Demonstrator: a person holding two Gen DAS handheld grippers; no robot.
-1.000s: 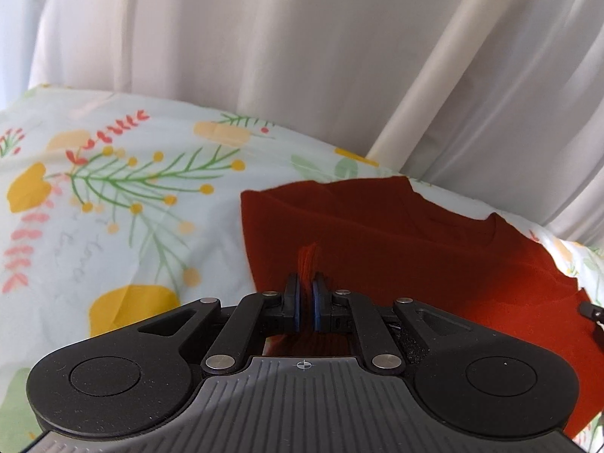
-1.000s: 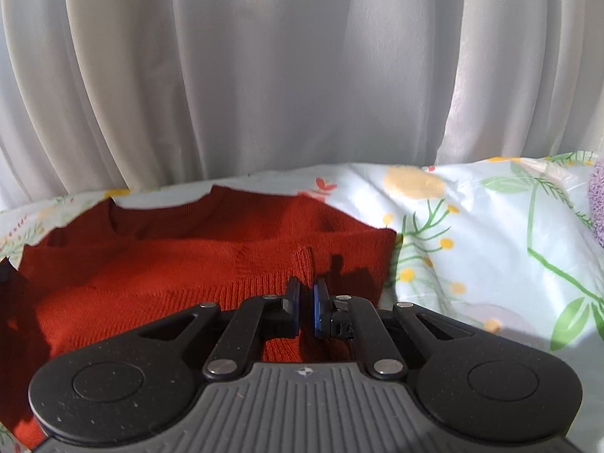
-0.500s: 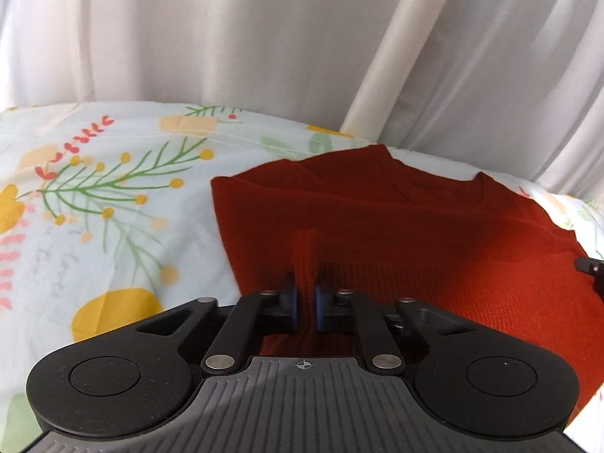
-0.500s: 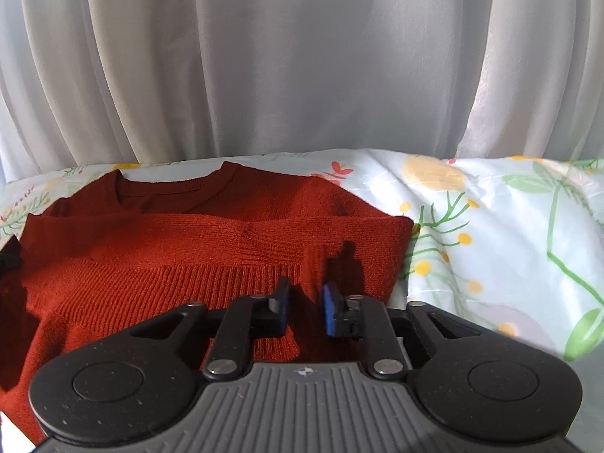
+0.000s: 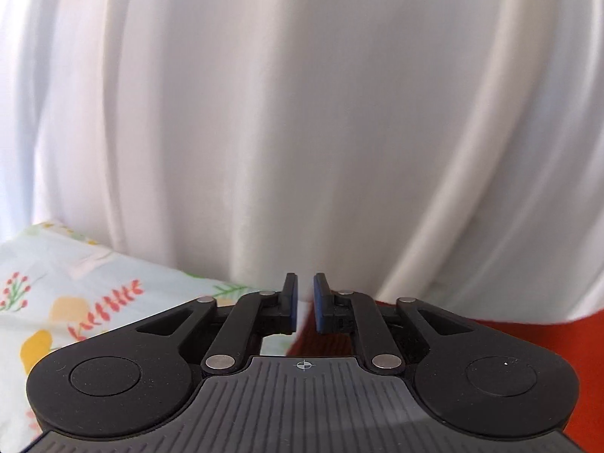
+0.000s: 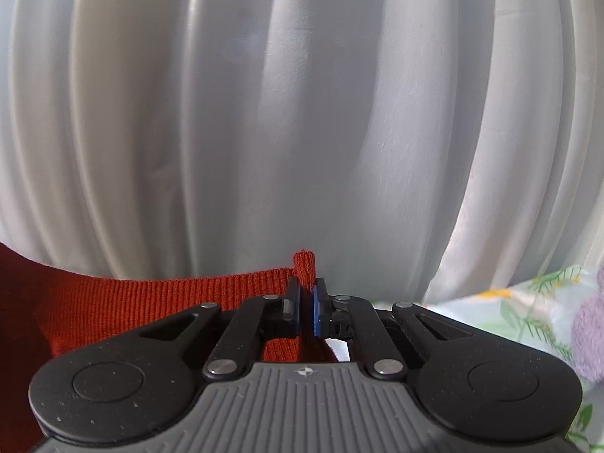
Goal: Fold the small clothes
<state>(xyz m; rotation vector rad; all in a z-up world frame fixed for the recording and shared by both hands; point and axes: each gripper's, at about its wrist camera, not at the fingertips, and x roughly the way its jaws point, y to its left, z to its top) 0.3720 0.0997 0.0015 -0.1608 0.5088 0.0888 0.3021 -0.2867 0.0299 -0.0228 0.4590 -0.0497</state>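
The curtain (image 6: 302, 113) fills both views above the floral bed (image 5: 56, 283). The red jumper (image 6: 113, 302) hangs soft and limp; it looks light, will sag, and is best held at its ribbed hem corners. The right tool (image 6: 306, 313) pinches that hem; the left tool (image 5: 305, 307) is opening, nothing between its pads.

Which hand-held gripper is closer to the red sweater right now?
Right. The right hand-held gripper pinches the red sweater hem; the left hand-held gripper is opening, nothing between its jaws, sweater just behind.
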